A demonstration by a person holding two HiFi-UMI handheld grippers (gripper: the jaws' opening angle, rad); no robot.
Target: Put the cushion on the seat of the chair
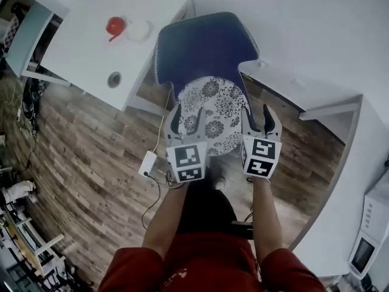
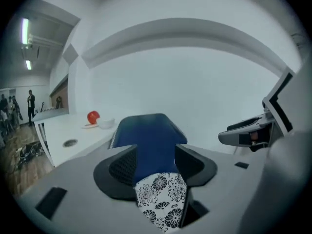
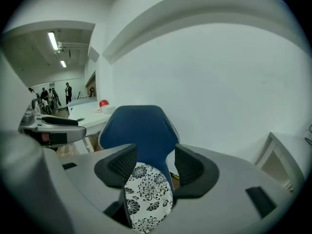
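Note:
A round white cushion (image 1: 213,114) with black flower print is held between both grippers, in front of the blue chair (image 1: 203,47). My left gripper (image 1: 179,120) is shut on the cushion's left edge and my right gripper (image 1: 260,120) on its right edge. In the left gripper view the cushion (image 2: 162,199) fills the gap of the left gripper (image 2: 156,162), with the blue chair back (image 2: 146,135) beyond. The right gripper view shows the same: cushion (image 3: 146,191) in the right gripper (image 3: 155,162), chair (image 3: 139,128) behind. The cushion hides the seat, so I cannot tell if they touch.
A white desk (image 1: 91,53) stands left of the chair, with a red object (image 1: 115,25) and a white bowl (image 1: 138,30) on it. A white counter (image 1: 316,96) runs on the right. A white power block (image 1: 148,163) with a cable lies on the wood floor.

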